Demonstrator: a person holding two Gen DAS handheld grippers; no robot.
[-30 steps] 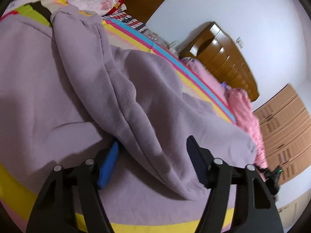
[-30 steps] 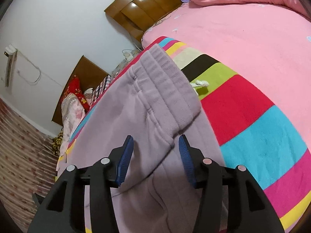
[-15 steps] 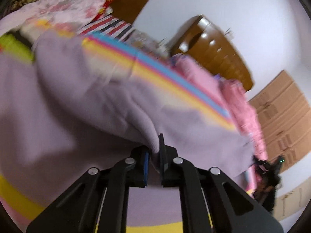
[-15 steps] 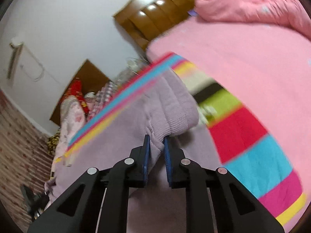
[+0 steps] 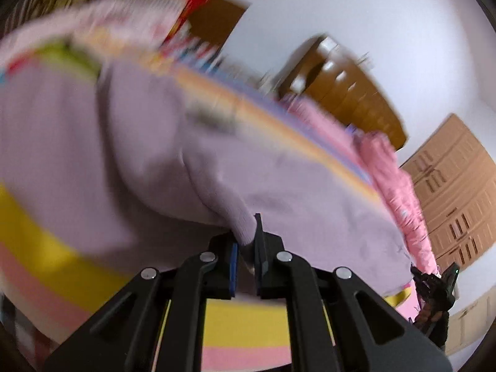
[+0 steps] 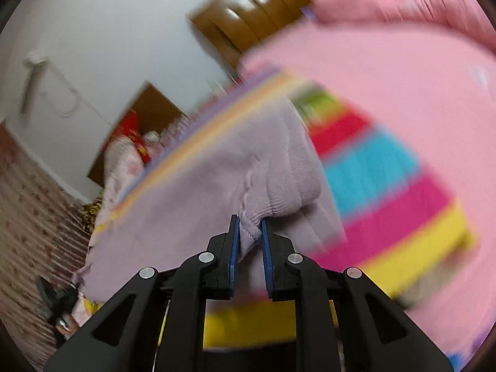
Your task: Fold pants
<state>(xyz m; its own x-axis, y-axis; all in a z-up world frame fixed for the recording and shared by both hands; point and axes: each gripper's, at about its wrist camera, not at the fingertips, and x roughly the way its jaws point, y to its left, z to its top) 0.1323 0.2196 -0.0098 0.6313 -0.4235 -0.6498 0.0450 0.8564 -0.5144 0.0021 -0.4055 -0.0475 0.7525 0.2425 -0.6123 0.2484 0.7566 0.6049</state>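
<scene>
- The left gripper (image 5: 247,249) is pinching a cuff of the lilac pants (image 5: 130,155), jaws nearly closed on the cloth, so that end can be carried over.
- The right gripper (image 6: 250,238) is clamping the waistband just ahead of it, while the pants are draping onto the striped blanket (image 6: 387,192).

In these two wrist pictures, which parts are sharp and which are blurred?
Left wrist view: the left gripper and the lilac pants fold it pinches are fairly sharp; bedding and wooden headboard smear. Right wrist view: the right gripper is sharp; striped blanket streaks.
</scene>
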